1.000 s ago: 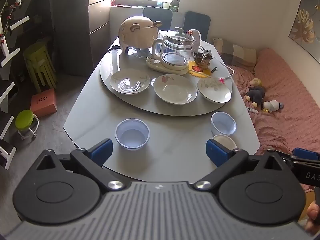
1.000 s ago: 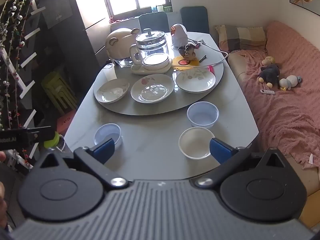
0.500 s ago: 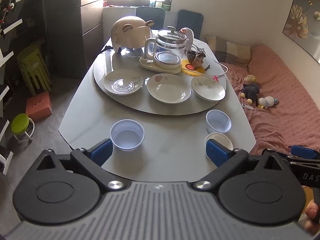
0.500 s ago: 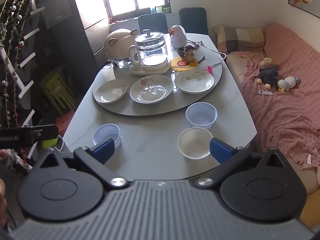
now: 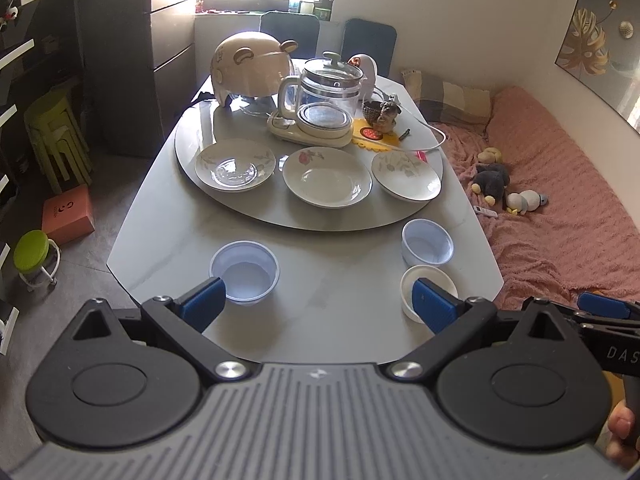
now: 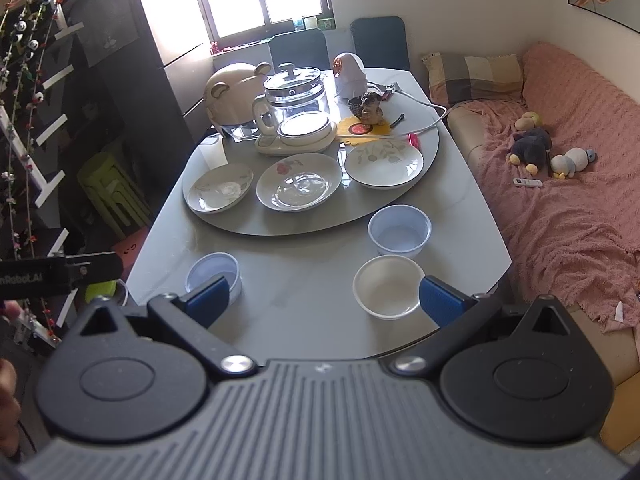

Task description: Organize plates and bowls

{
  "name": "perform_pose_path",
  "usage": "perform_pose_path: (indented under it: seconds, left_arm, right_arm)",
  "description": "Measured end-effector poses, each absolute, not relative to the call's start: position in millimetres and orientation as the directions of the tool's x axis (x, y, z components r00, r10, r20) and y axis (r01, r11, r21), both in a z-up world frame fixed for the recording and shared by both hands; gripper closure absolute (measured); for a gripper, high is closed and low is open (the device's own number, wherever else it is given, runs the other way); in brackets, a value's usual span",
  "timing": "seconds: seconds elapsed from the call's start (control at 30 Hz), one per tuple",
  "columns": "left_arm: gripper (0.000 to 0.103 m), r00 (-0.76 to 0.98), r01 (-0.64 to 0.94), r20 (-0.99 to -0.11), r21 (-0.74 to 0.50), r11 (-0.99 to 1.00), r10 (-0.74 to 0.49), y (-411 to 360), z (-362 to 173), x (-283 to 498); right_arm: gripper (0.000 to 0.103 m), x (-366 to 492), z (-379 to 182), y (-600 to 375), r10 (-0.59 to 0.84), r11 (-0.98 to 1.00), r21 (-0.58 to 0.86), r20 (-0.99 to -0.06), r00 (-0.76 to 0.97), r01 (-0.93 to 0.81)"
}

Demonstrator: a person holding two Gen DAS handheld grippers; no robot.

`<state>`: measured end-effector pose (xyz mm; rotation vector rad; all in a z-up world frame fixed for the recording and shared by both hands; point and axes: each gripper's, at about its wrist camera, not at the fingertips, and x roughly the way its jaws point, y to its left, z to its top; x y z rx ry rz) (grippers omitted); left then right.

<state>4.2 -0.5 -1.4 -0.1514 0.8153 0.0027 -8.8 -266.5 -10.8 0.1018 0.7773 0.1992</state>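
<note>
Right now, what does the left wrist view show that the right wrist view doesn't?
Only the left wrist view shows the orange box and green-topped stool on the floor. Only the right wrist view shows the panda garland. Both show three plates on the turntable, three bowls, the glass kettle, and an open gripper, nothing held.

I see a glass kettle [image 5: 330, 84] on its base beside a bear-shaped cover [image 5: 250, 66] on the turntable [image 5: 188, 160]. Plush toys [image 6: 534, 142] lie on the pink sofa [image 6: 580, 216]; green stools [image 5: 56, 136] stand stacked left of the table [image 5: 160, 208].
</note>
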Motion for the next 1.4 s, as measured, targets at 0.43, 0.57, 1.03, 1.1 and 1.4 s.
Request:
perform_pose_path:
  seconds: [0.43, 0.57, 1.03, 1.1, 1.4]
  left_arm:
    - [0.002, 0.694, -0.058, -0.718, -0.131, 0.99, -0.054, -0.7, 1.6, 0.1]
    - [0.002, 0.695, -0.053, -0.717, -0.129, 0.99, -0.056, -1.4, 2.3, 0.0]
    - [0.002, 0.694, -0.032, -0.717, -0.122, 0.992, -0.066, -1.1, 5.3, -1.1]
    - [0.002, 0.694, -0.032, -0.717, -0.121, 0.992, -0.065, -1.7, 6.3, -0.5]
    - [0.002, 0.692, -0.034, -0.718, -0.128, 0.991, -0.069, -1.3, 7.2, 0.2]
  right_arm:
    - [0.0, -14.0, -10.2, -264.6, 0.221, 0.975, 0.159, -0.679, 0.7, -0.153]
    - [0.0, -14.3, -8.9, -266.7, 0.218, 0.976, 0.16, -0.679, 0.701, -0.149]
    - [0.0, -15.2, -6.4, -269.4, 0.209, 0.978, 0.161, -0.68, 0.703, -0.135]
    - [0.0, -15.8, -7.1, -268.9, 0.208, 0.978, 0.161, -0.681, 0.702, -0.134]
    - [0.0, -15.4, -6.7, -269.2, 0.206, 0.978, 0.158, -0.68, 0.703, -0.133]
